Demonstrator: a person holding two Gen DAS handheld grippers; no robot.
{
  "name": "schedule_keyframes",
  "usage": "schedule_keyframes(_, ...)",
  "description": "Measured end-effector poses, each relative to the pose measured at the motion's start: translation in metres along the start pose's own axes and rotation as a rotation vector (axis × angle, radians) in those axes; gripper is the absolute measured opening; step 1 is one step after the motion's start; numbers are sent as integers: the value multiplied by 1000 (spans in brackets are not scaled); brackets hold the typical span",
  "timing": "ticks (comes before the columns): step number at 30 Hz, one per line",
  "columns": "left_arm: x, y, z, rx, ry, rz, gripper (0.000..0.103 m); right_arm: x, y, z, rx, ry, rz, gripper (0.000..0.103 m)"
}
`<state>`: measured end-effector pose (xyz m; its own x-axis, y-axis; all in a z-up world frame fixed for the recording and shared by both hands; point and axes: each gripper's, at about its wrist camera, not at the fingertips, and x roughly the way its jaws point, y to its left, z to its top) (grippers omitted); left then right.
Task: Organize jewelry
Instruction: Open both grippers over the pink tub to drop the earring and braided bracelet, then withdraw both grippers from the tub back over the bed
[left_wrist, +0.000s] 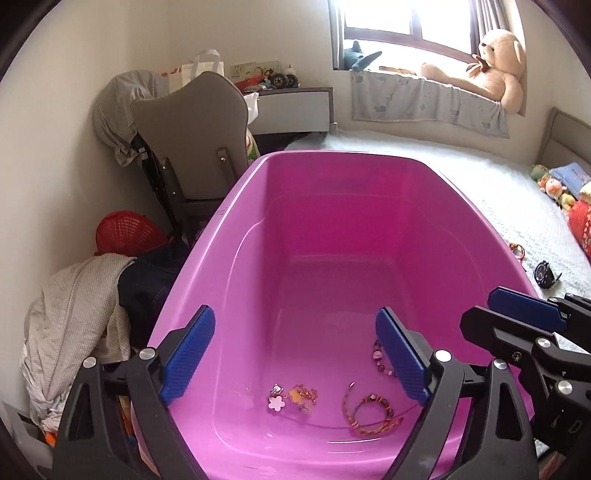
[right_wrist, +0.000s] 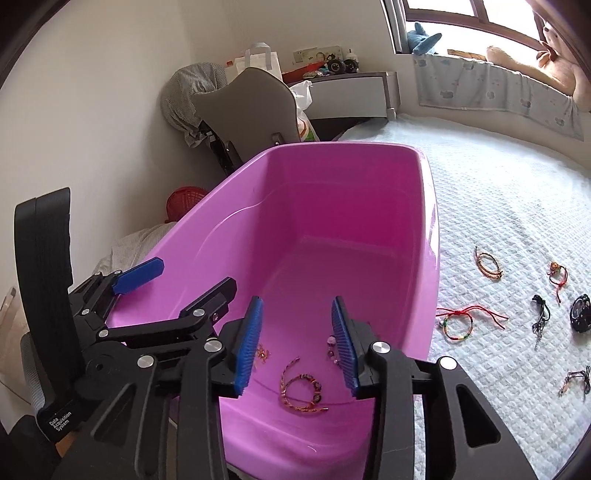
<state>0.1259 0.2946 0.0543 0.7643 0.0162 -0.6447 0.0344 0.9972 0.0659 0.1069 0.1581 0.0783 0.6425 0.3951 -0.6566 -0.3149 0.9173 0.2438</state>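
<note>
Here we hold both grippers over the near end of a deep pink plastic tub standing on a white quilted bedspread. Our left gripper, with its ribbed blue pads spread wide, grips nothing; our right gripper also has its pads apart and empty.

On the tub floor we see a woven red and multicoloured cord bracelet, a small pale flower charm on a thin gold chain, and a purple beaded bracelet partly hidden behind the left gripper's right pad. In the right wrist view the flower charm is almost wholly covered by the right gripper's left pad.

More jewelry lies on the bedspread beside the tub: a red string bracelet with coloured beads, a coiled orange-brown cord bracelet, a black wristwatch cut by the frame's edge, and some dark cords too small for us to make out.
</note>
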Motion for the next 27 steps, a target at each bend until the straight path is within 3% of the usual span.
schedule_keyframes(18,-14,3,-2,-60,20,2,90,-25,-17,0,-8,-41,31,50)
schedule_keyframes(27,-31,-22,-4,-66,35,-21,91,-55,-38,-7,-10,-58,74,55)
